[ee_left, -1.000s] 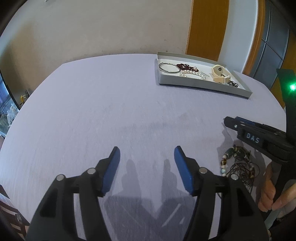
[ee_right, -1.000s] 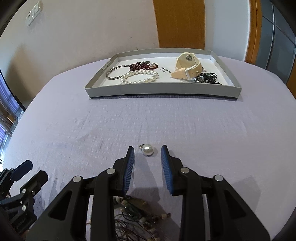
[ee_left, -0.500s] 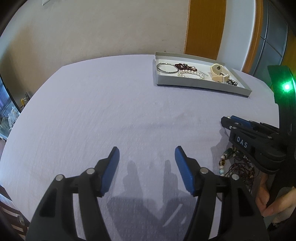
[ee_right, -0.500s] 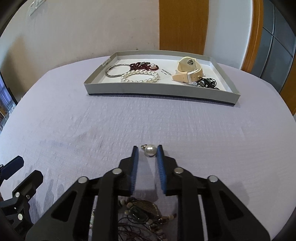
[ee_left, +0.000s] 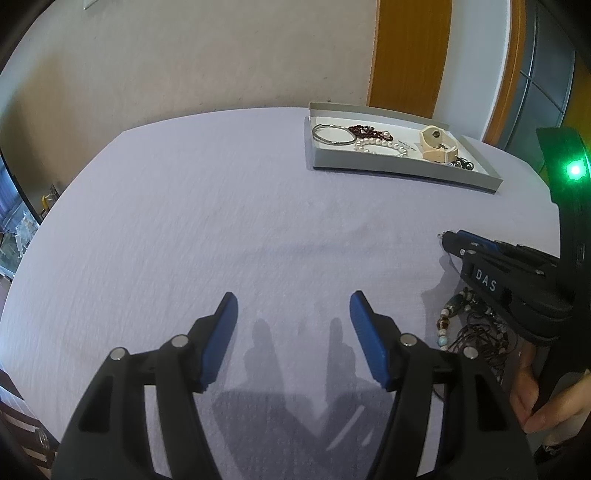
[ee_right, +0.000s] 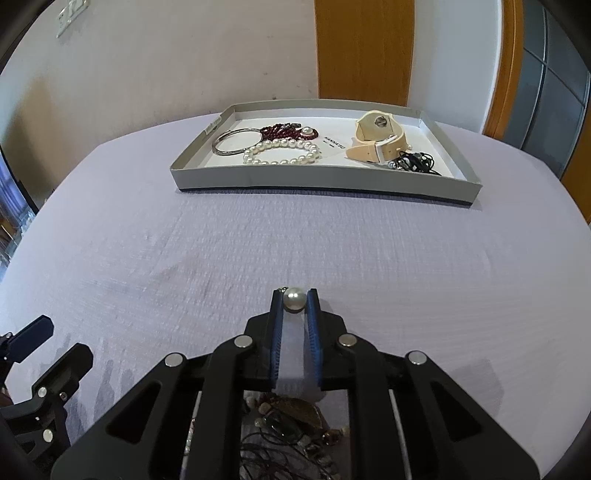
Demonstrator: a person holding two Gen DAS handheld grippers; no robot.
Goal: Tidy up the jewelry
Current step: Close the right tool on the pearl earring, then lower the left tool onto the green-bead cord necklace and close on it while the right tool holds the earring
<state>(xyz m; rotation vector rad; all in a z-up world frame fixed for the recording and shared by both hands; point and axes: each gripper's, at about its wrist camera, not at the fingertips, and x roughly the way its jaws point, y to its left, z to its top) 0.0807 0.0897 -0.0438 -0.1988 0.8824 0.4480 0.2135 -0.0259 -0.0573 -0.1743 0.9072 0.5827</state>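
My right gripper (ee_right: pixel 295 300) has just squeezed in on the little pearl (ee_right: pixel 294 299) lying on the tablecloth (ee_right: pixel 184 258). It looks round, smooth and slippery, so I pinch its middle. My left gripper (ee_left: pixel 291 314) hangs wide open, holding nothing.

A room in a home is suggested: a cloth-covered desk (ee_right: pixel 369 240) is seen beyond the right claw (ee_right: pixel 294 301), backed by a plain painted wall (ee_right: pixel 184 55), a wooden door frame (ee_right: pixel 364 48) and a wall switch (ee_right: pixel 72 16).
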